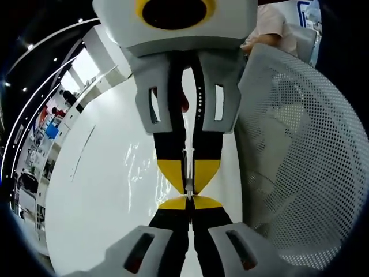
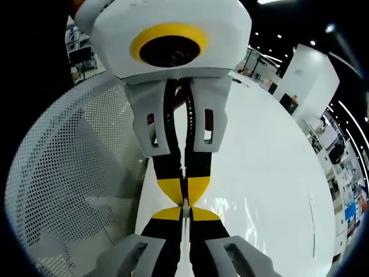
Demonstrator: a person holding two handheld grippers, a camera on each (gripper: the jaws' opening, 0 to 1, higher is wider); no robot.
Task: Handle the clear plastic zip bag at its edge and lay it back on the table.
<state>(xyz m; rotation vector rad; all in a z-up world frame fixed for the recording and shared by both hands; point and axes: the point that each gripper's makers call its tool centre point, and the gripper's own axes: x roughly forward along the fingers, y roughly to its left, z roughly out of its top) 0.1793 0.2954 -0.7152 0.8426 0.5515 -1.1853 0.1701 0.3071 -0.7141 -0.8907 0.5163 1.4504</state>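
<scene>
A white table (image 1: 98,190) spreads across the left of the left gripper view, and over it the clear plastic zip bag (image 1: 137,164) shows as a patch of wrinkled glare, hanging between the two grippers. At centre, the left gripper (image 1: 189,202) rises from the bottom edge with its yellow-tipped jaws pressed together on the bag's thin edge, which runs as a pale line between them; the right gripper (image 1: 189,186) comes down from the top to meet it tip to tip, its jaws likewise closed on the same edge. To the right stands a white mesh chair back (image 1: 300,156).

In the right gripper view the mesh chair back (image 2: 75,190) fills the left side. At centre the right gripper (image 2: 185,212) pinches the edge from below and the left gripper (image 2: 184,199) meets it from above, both clamped with no gap between the tips. The bag (image 2: 236,209) glints to the right of them, above the table (image 2: 277,161), which stretches toward a far room of shelves.

The step in hand appears to be the handling itself: both claws grip one edge, with the bag seemingly lifted clear of the surface, though contact below cannot be judged. The next move would call for lowering the bag flat onto the table, then parting both pairs of jaws without dragging the film.
</scene>
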